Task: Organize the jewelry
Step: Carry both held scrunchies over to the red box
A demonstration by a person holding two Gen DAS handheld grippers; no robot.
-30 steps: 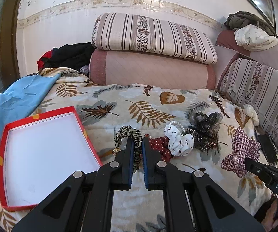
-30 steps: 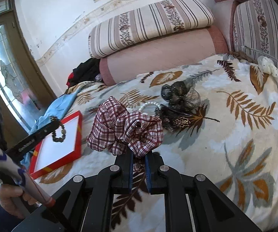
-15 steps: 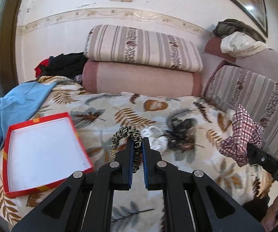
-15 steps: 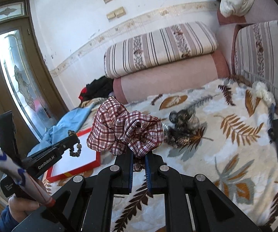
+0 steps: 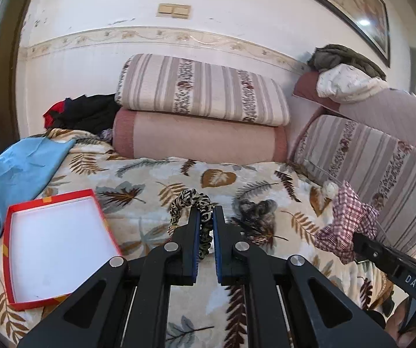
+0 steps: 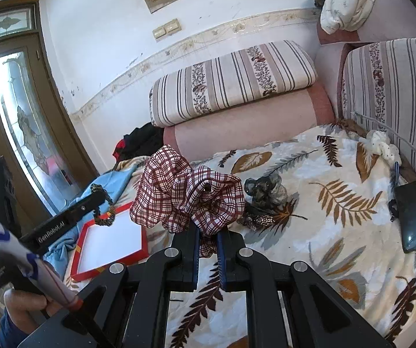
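My left gripper (image 5: 206, 213) is shut on a leopard-print scrunchie (image 5: 189, 203) and holds it above the leaf-patterned bedspread. My right gripper (image 6: 208, 233) is shut on a red-and-white plaid scrunchie (image 6: 184, 194), also lifted; it also shows at the right of the left wrist view (image 5: 345, 226). A shallow red box with a white inside (image 5: 8, 229) lies on the bed to the left, seen also in the right wrist view (image 6: 82, 250). A dark gauzy scrunchie (image 6: 264, 192) and a beaded piece (image 6: 255, 219) lie on the bed.
A white dotted scrunchie (image 6: 381, 145) and a phone (image 6: 415, 217) lie by the right cushions. Striped and pink bolsters (image 5: 202, 116) line the back. A blue cloth (image 5: 14, 171) is bunched at the left. A door (image 6: 19, 116) stands further left.
Both grippers have risen and pulled back from the bed with their scrunchies. The pile of accessories now looks lower and further away.
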